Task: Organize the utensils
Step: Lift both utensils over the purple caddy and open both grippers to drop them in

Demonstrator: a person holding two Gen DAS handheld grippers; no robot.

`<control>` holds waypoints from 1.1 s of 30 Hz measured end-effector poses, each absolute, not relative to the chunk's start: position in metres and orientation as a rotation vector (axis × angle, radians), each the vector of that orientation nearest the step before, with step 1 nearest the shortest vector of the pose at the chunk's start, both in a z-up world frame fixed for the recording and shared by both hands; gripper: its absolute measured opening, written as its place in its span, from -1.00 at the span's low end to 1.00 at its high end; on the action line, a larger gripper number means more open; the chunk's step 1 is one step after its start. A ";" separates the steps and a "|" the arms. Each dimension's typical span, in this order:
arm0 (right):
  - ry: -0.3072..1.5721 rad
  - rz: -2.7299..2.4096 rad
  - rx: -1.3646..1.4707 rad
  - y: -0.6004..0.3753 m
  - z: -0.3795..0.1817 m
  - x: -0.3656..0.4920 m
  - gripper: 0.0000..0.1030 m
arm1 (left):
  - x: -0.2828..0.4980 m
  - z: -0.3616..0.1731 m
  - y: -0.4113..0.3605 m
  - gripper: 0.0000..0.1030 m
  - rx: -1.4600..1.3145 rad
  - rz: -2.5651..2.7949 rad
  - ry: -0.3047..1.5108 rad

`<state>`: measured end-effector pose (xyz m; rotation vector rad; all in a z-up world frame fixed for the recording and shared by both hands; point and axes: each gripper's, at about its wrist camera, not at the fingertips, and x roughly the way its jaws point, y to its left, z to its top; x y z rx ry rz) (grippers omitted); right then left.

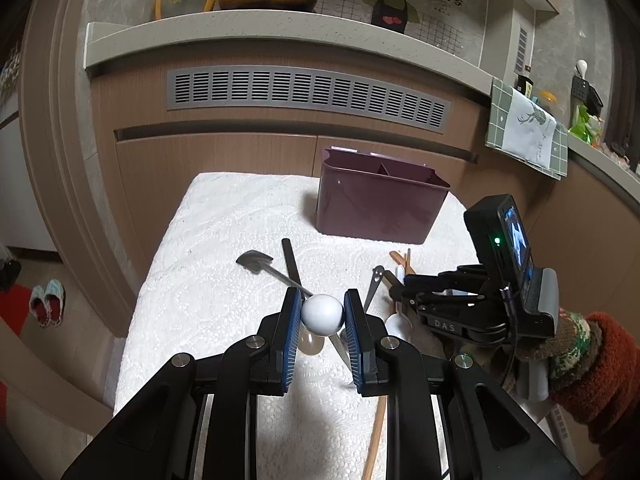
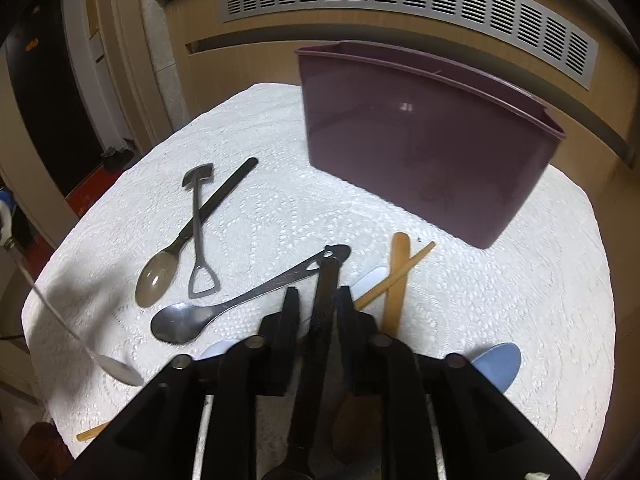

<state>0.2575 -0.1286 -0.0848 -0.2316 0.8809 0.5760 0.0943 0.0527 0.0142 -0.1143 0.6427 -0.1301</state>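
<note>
Blue-padded jaws of the left hand-held gripper [image 1: 322, 316] fill the foreground of the left wrist view, clamped on a white round knob [image 1: 322, 314] that looks like the end of a utensil, its long thin handle showing only in the other view; holding it by the end probably leaves the length free to drop into a slot. Beyond it, on the white-covered bench [image 1: 208, 280], a shovel-shaped spoon [image 1: 256, 261] lies crossed with a dark-handled spoon [image 1: 291, 261], and the purple utensil caddy [image 1: 380, 204] stands upright at the far edge, its divided compartments apparently empty. To the right, the right hand-held gripper [image 1: 394, 291] reaches low among wooden chopsticks [image 1: 402, 262], held by a hand in a knitted sleeve [image 1: 592, 356]. In the right wrist view, a dark flat handle [image 2: 322, 312] runs up between this gripper's jaws, which stand slightly apart on either side of it; whether the pads press on it I cannot tell. A steel spoon [image 2: 240, 300] with a cut-out handle lies just left, its tip under the dark handle's end, so lifting may drag it. A wooden stick [image 2: 394, 280] and a thin chopstick [image 2: 394, 276] cross just right, with a pale blue spoon [image 2: 500, 362] near the bench edge. The caddy's tall near wall stands between the gripper and the slots.
</note>
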 end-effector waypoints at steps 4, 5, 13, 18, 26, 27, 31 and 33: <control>0.915 0.535 -0.229 -0.136 -0.089 0.263 -0.46 | 0.095 0.013 0.055 -0.56 -0.126 -0.129 0.643; 0.931 0.534 -0.200 -0.138 -0.093 0.267 -0.42 | 0.095 0.013 0.055 -0.56 -0.128 -0.129 0.642; 0.884 0.541 -0.194 -0.133 -0.076 0.265 -0.80 | 0.090 0.018 0.055 -0.56 -0.115 -0.122 0.642; 0.751 0.571 -0.114 -0.169 -0.025 0.228 -0.80 | 0.084 0.030 0.043 -0.56 -0.096 -0.138 0.608; 0.621 0.541 -0.030 -0.203 0.023 0.211 -0.80 | 0.103 0.079 0.024 -0.56 -0.054 -0.205 0.545; 0.577 0.529 -0.023 -0.205 0.037 0.214 -0.80 | 0.112 0.097 0.023 -0.56 -0.046 -0.219 0.515; 0.328 0.447 -0.015 -0.214 0.118 0.236 -0.80 | 0.158 0.154 0.024 -0.56 -0.028 -0.230 0.413; 0.247 0.408 -0.004 -0.215 0.143 0.251 -0.80 | 0.183 0.166 0.026 -0.56 -0.040 -0.236 0.390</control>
